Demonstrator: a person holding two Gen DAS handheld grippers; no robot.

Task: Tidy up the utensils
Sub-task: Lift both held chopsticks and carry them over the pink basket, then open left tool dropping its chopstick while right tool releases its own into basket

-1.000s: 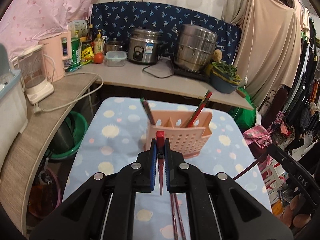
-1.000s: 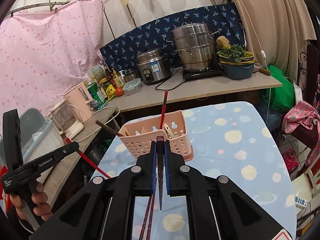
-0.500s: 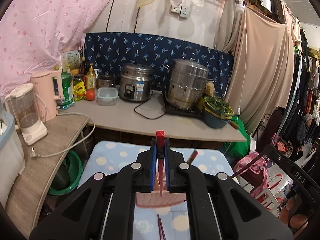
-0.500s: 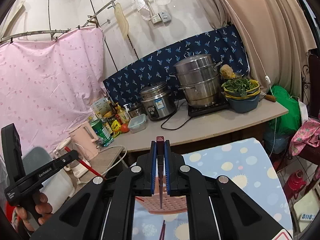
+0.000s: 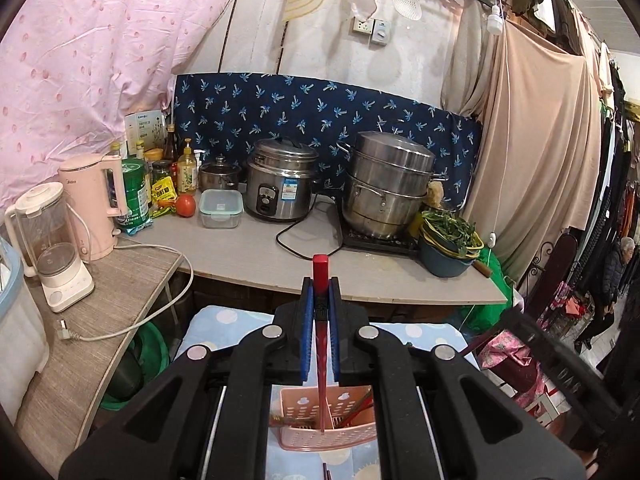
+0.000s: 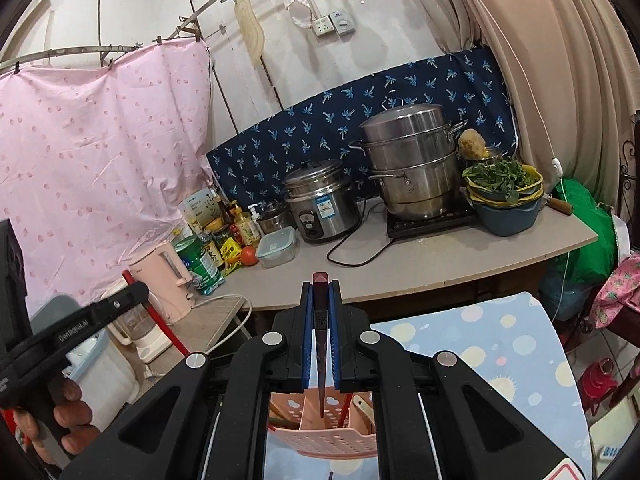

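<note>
My left gripper (image 5: 320, 292) is shut on a red chopstick (image 5: 321, 356), held upright with its tip over the pink slotted utensil basket (image 5: 296, 436). My right gripper (image 6: 320, 300) is shut on a dark maroon chopstick (image 6: 321, 368), also upright, its tip over the same pink basket (image 6: 320, 440). The basket holds several utensils and stands on the blue dotted table (image 6: 480, 344). The left gripper also shows in the right wrist view (image 6: 120, 300), with its red chopstick (image 6: 168, 332) below it.
A grey counter (image 5: 248, 248) behind the table carries a rice cooker (image 5: 280, 184), a steel steamer pot (image 5: 388, 184), a bowl of greens (image 5: 448, 244), a pink kettle (image 5: 96, 204), a blender (image 5: 48, 248) and bottles. More chopsticks lie on the table below the basket.
Both grippers have tipped upward and moved over the basket, so the chopsticks now point down into it. The basket has dropped to the bottom of both views.
</note>
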